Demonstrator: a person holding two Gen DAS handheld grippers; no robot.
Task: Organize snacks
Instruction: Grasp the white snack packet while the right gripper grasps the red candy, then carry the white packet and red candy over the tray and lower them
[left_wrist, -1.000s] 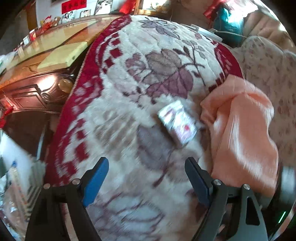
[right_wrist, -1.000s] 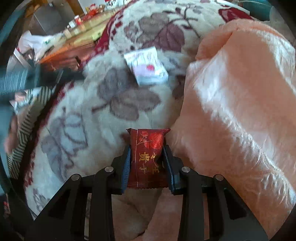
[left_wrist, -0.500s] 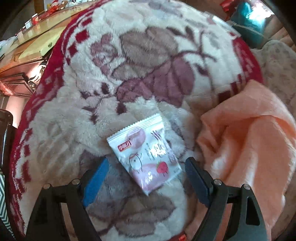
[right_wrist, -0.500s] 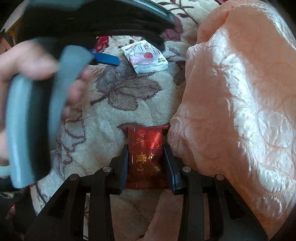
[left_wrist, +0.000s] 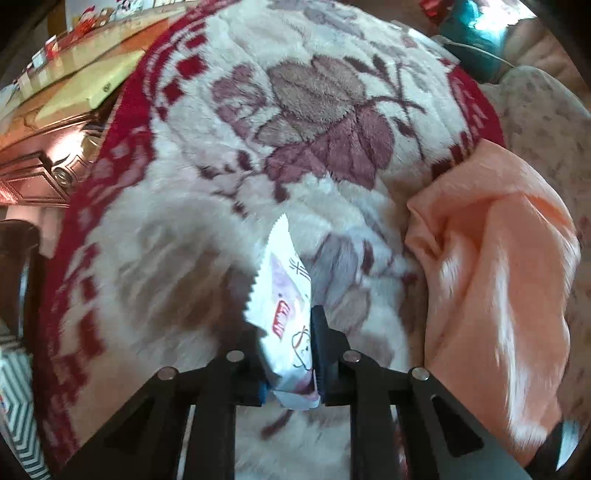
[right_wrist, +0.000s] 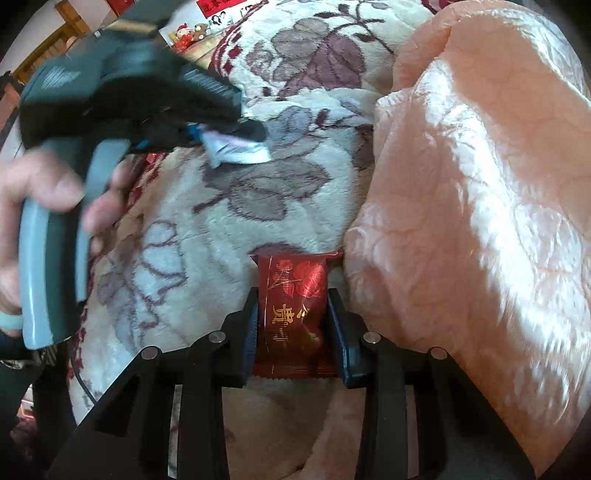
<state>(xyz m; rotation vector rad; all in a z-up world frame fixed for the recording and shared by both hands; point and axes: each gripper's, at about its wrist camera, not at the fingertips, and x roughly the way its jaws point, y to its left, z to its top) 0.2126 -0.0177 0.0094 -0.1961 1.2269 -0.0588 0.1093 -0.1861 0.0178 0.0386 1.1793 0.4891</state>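
A white snack packet (left_wrist: 286, 310) with pink print and a red logo stands on edge between the closing jaws of my left gripper (left_wrist: 290, 354), whose pads press it from both sides just above the plush floral blanket (left_wrist: 314, 122). In the right wrist view the same packet (right_wrist: 236, 149) sticks out of the left gripper (right_wrist: 207, 138), held by a person's hand (right_wrist: 48, 192). My right gripper (right_wrist: 291, 325) is shut on a red foil snack packet (right_wrist: 293, 306) with gold characters, low over the blanket beside the peach cloth.
A crumpled peach satin cloth (left_wrist: 491, 280) covers the right side of the blanket (right_wrist: 236, 206). A glossy wooden table (left_wrist: 74, 85) with small items stands beyond the blanket's red border at the upper left. A teal object (left_wrist: 469, 33) lies at the far upper right.
My left gripper came down over the white packet, which lay flat on the blanket, and its jaws closed on it, tipping it on edge. The right gripper keeps its grip on the red packet.
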